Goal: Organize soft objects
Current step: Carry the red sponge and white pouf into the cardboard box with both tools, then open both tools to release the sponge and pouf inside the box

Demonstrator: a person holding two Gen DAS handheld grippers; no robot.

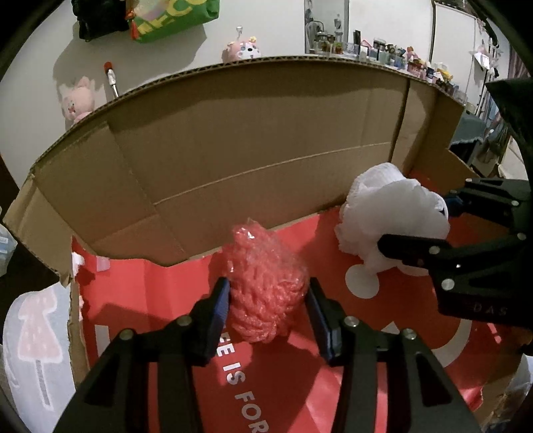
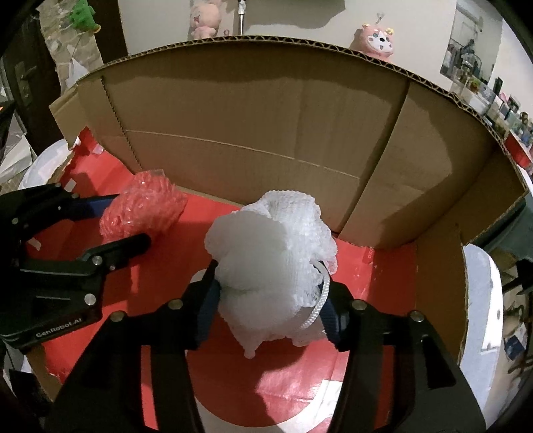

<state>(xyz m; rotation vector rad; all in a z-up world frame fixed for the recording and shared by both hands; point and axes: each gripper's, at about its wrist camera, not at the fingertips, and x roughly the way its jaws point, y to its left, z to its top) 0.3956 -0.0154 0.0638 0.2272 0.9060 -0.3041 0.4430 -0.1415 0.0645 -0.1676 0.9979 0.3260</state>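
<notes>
While held over the red floor of the box (image 1: 206,160), two soft things: one pink puff (image 1: 268,293) and one white puff (image 1: 389,216).

Pink puff: gripped between the blue pads (image 1: 221,306) of the left gripper (image 1: 269,308), jaws closed partway onto its sides, touching it on both flanks. Seen from the right wrist too, pink puff (image 2: 143,210) pinched between the left gripper's two black fingers, left gripper (image 2: 130,219) low at the left edge of that view.

White puff: clamped in the right gripper (image 2: 269,296), jaws closed partway, pressing into the mesh from both sides; white cord loop (image 2: 318,306) lying against the right finger. White puff (image 2: 273,266) bulging up and forward past the fingertips. From the left wrist, same puff at right, right gripper (image 1: 416,223) coming in from the right edge, one finger above it and one below.

Both puffs side by side, apart from each other, pink to the left, white to the right, both close to the box's back wall. Cannot tell whether either rests on the floor or hangs just above it.

Box: one, brown cardboard, tall back wall and right wall (image 2: 433,160), red printed lining with white lettering (image 1: 243,383) and white round shapes.

Beyond the rim: two pink plush toys (image 1: 78,100) against the pale wall, second plush (image 1: 241,50) at the centre; green bag (image 1: 173,16) hanging up top.
</notes>
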